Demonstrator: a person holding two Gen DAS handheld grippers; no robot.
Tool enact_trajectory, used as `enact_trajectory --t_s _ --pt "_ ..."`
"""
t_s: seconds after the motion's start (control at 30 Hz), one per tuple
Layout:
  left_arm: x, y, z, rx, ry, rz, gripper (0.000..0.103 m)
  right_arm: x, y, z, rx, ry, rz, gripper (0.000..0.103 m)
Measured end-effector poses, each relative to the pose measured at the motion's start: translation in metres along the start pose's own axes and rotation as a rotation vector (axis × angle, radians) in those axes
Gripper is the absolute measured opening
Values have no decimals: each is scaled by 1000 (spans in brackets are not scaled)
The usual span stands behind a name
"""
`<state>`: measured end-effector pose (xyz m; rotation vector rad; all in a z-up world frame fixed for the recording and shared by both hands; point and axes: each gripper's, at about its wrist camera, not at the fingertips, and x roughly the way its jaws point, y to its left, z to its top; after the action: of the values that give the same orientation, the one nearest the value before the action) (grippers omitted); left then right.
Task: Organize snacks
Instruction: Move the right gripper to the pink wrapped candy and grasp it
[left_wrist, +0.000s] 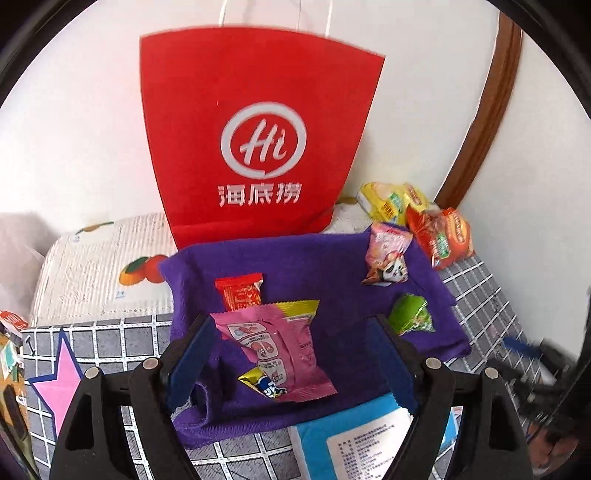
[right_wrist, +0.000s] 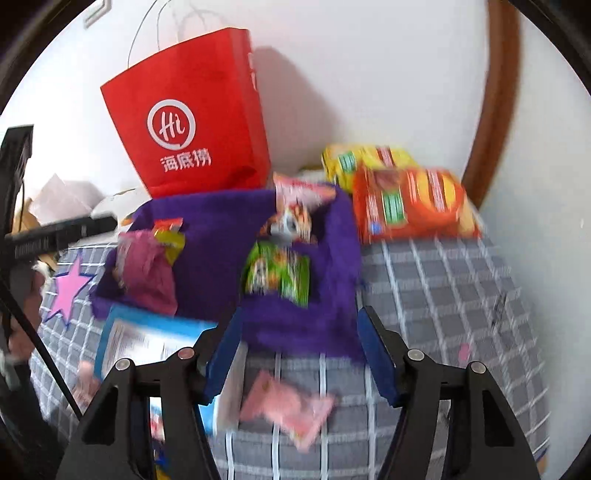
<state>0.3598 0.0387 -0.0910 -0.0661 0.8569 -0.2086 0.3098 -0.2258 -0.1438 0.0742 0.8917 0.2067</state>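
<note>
A purple cloth (left_wrist: 295, 266) lies on the checked surface with snacks on it: a red packet (left_wrist: 242, 293), a large pink packet (left_wrist: 273, 350), a small gold candy (left_wrist: 260, 382), a pink panda packet (left_wrist: 388, 258) and a green packet (left_wrist: 408, 314). My left gripper (left_wrist: 291, 325) hovers open over the large pink packet, its pads apart from it. In the blurred right wrist view, my right gripper (right_wrist: 299, 314) is open above a light pink packet (right_wrist: 288, 410) lying on the checked surface in front of the purple cloth (right_wrist: 221, 229). The green packet (right_wrist: 277, 273) lies just beyond.
A red paper bag (left_wrist: 258, 147) stands upright against the wall behind the cloth. Yellow (left_wrist: 395, 201) and orange (left_wrist: 443, 236) biscuit packs lie at the back right. A blue packet with a white label (left_wrist: 354, 435) lies at the cloth's near edge.
</note>
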Motion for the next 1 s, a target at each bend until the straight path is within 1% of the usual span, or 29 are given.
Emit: enact_trajectory --t_s 0.03,0.07,0.1,0.23,0.37,0.47,0.53,0.63,0.67,0.77,0.83,0.87,0.93,0.97,1.0 --pt "-5 0 -1 0 -7 -2 83 1 -3 -8 11 10 17 54" --pt "-10 -1 -2 -1 -13 -3 83 3 -6 -14 18 22 23 46" --pt "-15 -1 -4 -4 -18 -5 83 6 -6 -19 19 33 20 41" --pt "-29 5 -22 -23 -14 -20 83 28 -6 -31 22 79 24 41" --pt "-38 17 -45 -29 8 15 83 57 -7 -31 37 108 45 41" --pt "-46 31 -60 -41 18 30 83 75 -9 -34 36 160 53 41" --pt "-50 39 -70 -53 22 37 83 72 -12 -37 47 157 62 41" --pt "-56 47 -81 -66 23 43 83 64 -14 -46 64 182 80 41" --pt "-57 49 -84 -74 24 39 83 61 -14 -51 65 189 90 41" --pt "-59 53 -96 -91 31 28 83 48 -13 -67 47 201 81 41" --pt "-61 53 -103 -94 33 25 83 39 -14 -76 63 219 88 41" --pt "-62 55 -106 -99 33 20 83 33 -14 -82 76 234 104 41" --pt "-65 57 -114 -111 34 9 83 23 -13 -93 86 257 140 47" --pt "-66 58 -118 -116 37 7 83 17 -13 -98 84 264 150 55" --pt "-66 58 -121 -119 39 5 83 13 -13 -103 80 264 150 60"
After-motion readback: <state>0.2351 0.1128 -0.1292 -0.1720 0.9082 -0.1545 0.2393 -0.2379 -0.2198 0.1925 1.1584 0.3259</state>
